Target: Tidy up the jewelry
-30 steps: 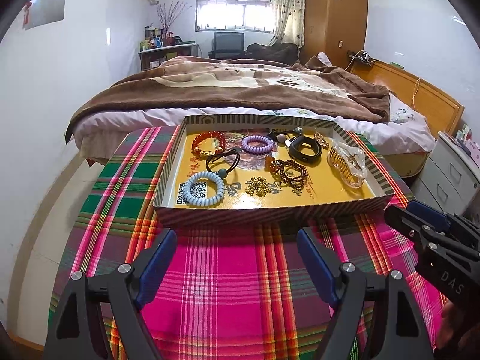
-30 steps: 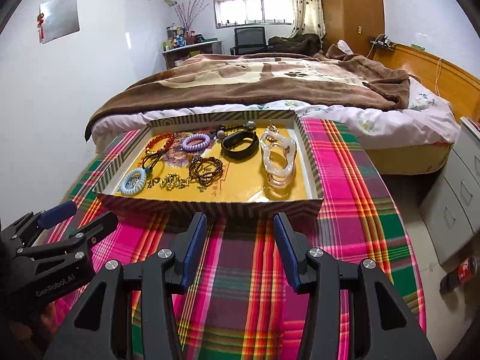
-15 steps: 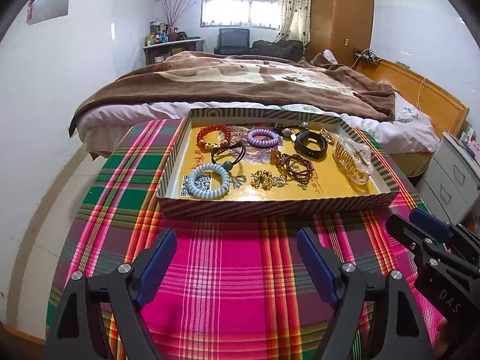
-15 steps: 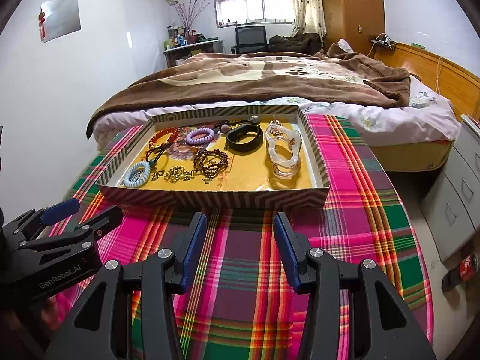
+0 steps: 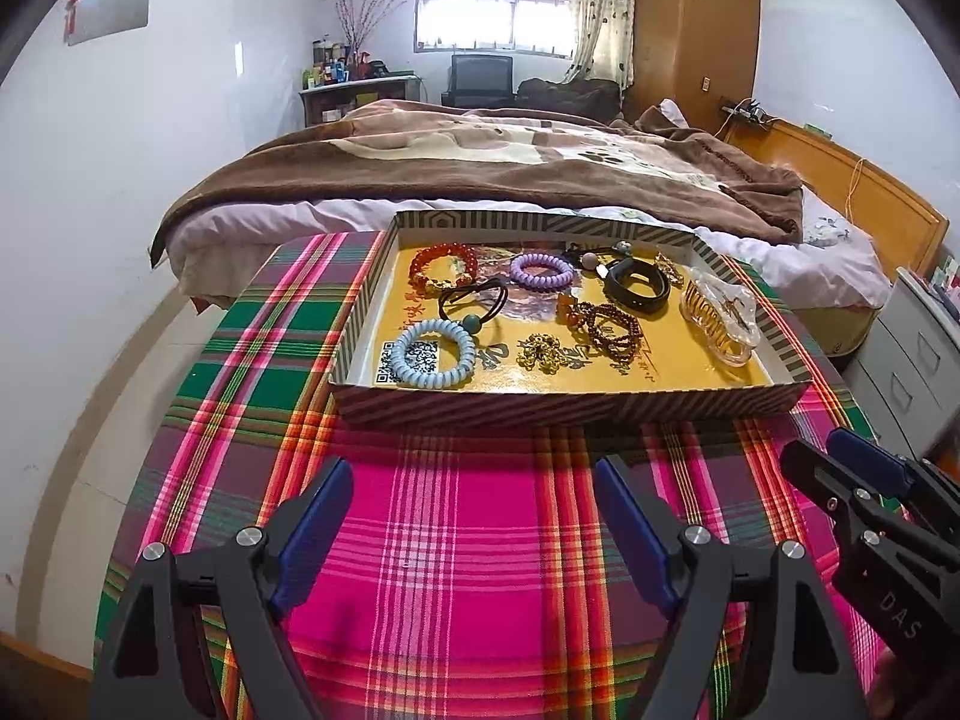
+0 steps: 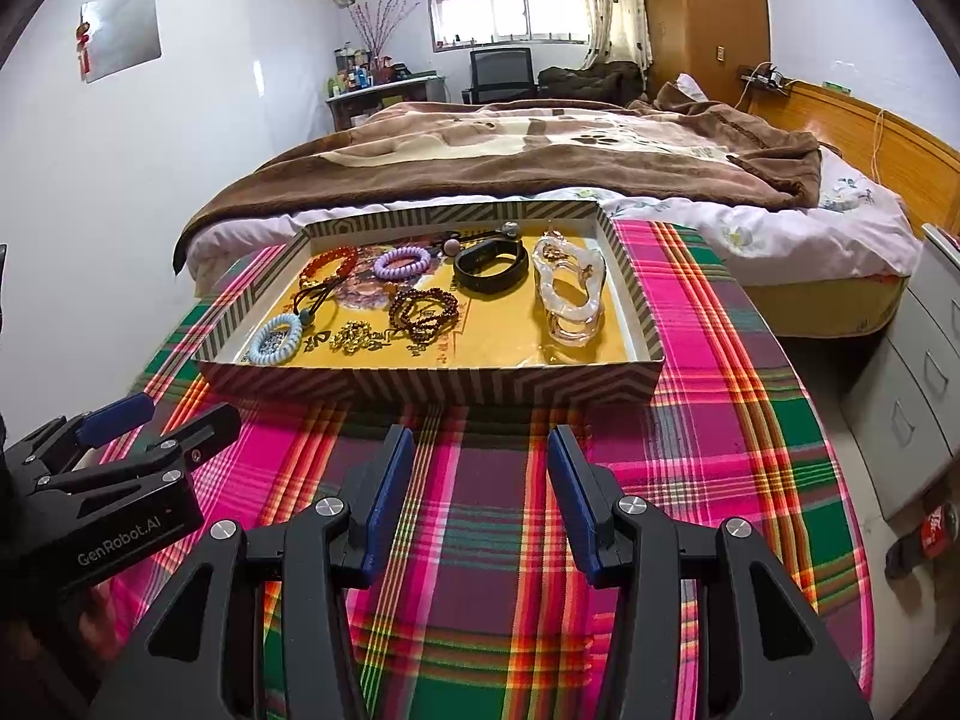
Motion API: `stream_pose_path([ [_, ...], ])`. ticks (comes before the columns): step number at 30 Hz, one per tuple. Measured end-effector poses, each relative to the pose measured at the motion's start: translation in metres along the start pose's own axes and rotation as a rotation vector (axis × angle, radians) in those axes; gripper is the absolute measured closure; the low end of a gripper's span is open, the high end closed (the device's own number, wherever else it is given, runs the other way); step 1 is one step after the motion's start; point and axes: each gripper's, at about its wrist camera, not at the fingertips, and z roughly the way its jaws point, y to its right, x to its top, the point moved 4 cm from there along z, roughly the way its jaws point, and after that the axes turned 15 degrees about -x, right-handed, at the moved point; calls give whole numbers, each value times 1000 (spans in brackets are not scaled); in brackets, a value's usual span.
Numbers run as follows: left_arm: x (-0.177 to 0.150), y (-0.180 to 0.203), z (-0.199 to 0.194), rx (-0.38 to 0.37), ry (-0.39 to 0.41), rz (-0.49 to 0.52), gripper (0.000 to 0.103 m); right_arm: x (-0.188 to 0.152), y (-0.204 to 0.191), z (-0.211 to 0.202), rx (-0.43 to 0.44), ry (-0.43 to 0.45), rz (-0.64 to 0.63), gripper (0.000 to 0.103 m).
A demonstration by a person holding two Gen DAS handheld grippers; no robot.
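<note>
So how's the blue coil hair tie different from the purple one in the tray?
The blue coil hair tie is larger and lies at the tray's near left corner; the purple coil hair tie is smaller and sits farther back, mid-tray. Both are spiral rings lying flat.

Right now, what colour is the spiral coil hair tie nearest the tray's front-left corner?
Light blue spiral coil hair tie; clearest in the left wrist view.

1. Tablecloth [image 5: 456, 540]: woven plaid cloth, matt.
2. Tray [image 5: 570, 405]: striped printed cardboard walls; glossy yellow paper floor.
3. Hair claw [image 6: 567, 294]: clear glossy plastic.
4. Spiral hair ties, blue [image 5: 433, 354] and purple [image 5: 541, 271]: smooth plastic coil.
5. Chain [image 5: 543, 353]: shiny gold-coloured metal.
6. Blanket [image 5: 480, 168]: brown plush cloth.
7. Left gripper [image 5: 471, 531], right gripper [image 6: 480, 489]: matt black plastic, metal screws, blue pads.
</note>
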Motion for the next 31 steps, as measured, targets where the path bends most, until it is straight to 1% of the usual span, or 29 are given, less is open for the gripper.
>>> stream_pose_path([
  [16, 0, -1, -2, 21, -1, -4, 21, -4, -1, 1, 1, -5, -2, 56],
  [31, 0, -1, 0, 20, -8, -7, 21, -4, 3, 3, 0, -12, 5, 56],
])
